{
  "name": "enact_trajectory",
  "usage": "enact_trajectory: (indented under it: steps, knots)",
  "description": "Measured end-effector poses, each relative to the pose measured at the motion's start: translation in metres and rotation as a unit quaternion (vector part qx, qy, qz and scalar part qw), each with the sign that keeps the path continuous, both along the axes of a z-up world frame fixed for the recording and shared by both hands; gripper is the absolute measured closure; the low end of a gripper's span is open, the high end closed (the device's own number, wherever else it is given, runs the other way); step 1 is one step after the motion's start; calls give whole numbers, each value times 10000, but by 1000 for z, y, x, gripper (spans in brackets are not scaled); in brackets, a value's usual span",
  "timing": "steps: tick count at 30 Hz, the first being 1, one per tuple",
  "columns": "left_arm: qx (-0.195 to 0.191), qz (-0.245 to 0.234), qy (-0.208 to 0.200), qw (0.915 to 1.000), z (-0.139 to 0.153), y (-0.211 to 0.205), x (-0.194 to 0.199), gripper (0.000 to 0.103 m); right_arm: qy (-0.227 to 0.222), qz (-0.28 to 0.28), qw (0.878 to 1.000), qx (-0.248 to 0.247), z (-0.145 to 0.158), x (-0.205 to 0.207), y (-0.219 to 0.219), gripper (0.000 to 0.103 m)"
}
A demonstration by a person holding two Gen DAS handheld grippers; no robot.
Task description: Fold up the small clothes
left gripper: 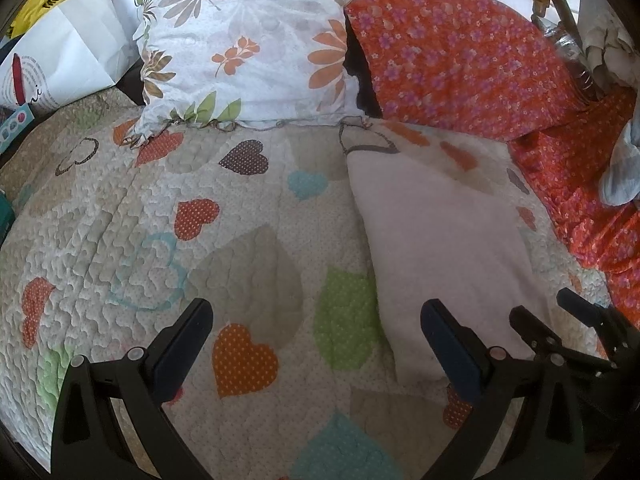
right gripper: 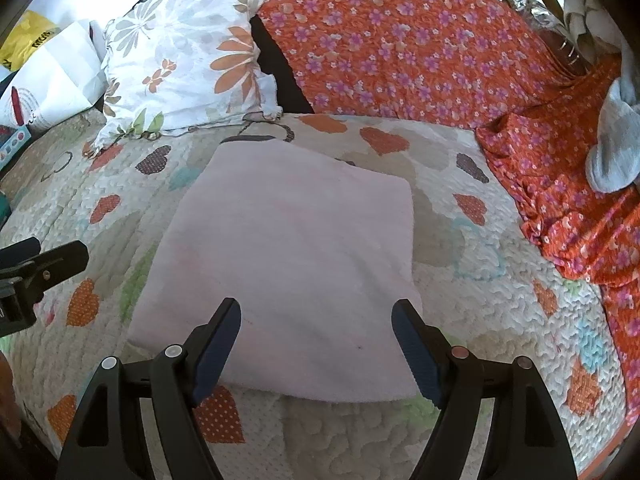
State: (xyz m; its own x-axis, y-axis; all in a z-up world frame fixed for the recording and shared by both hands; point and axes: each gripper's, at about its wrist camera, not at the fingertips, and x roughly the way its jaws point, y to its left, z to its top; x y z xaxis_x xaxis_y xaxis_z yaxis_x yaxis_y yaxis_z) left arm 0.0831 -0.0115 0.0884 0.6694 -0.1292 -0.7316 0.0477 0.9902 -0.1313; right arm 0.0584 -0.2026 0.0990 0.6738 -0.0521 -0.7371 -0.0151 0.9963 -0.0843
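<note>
Hovering wide apart and holding nothing, the right gripper hangs over the near edge of the pale pink folded cloth, which lies flat on the heart-patterned quilt. Left of it, the left gripper gapes equally wide, empty, over bare quilt. Beyond lie a floral pillow and an orange flowered blanket.
</note>
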Motion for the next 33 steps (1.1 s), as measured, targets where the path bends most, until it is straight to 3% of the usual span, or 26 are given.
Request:
enact_trajectory:
  steps: [33]
  knots:
    - [-445,13,265,9987,-10,13,8,0,252,159,9993,-233,-10,25,31,18]
